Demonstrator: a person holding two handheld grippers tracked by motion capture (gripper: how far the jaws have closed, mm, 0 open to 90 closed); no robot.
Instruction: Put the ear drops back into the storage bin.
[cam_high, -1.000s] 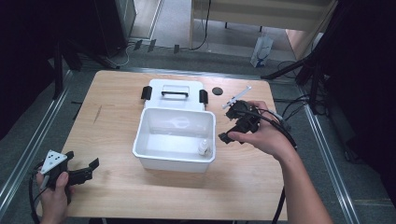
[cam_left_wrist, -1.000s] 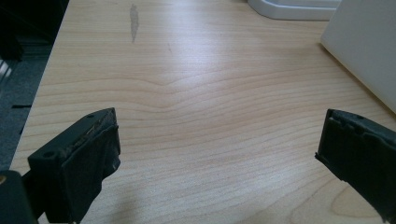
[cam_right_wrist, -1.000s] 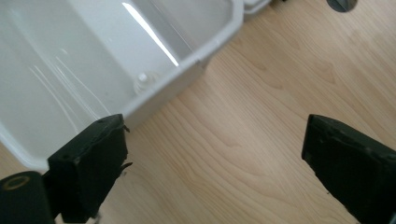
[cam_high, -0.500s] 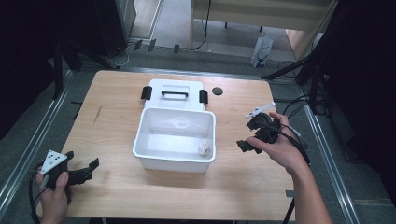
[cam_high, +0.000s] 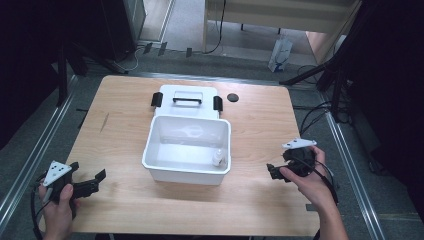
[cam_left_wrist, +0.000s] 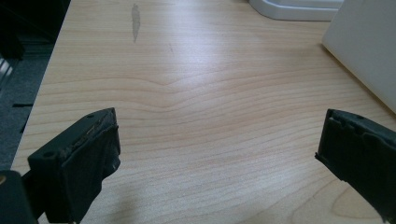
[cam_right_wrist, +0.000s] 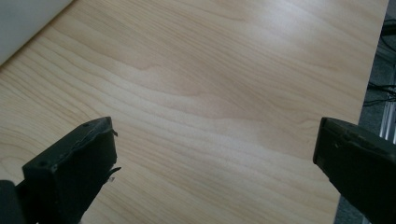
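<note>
High view: my left claw (cam_high: 95, 181) and right claw (cam_high: 274, 171), both spread wide and empty, flank the open white plastic bin (cam_high: 187, 149) on the light wooden desk (cam_high: 260, 125), perhaps holding a small bottle (cam_high: 217, 158).

left claw (cam_left_wrist: 215, 154): two black jaws set wide apart over the pale wood-grain worktop (cam_left_wrist: 196, 93). white plastic bin wall (cam_left_wrist: 369, 46) at right; grey smear (cam_left_wrist: 136, 21) on the far wood.

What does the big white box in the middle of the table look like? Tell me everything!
The white box is an open plastic tub, rectangular with rounded corners and a rim all round. It stands upright in the middle of the wooden table. A small white bottle stands in its near right corner. Its lid, with a dark handle and two black clips, lies just behind it.
</note>
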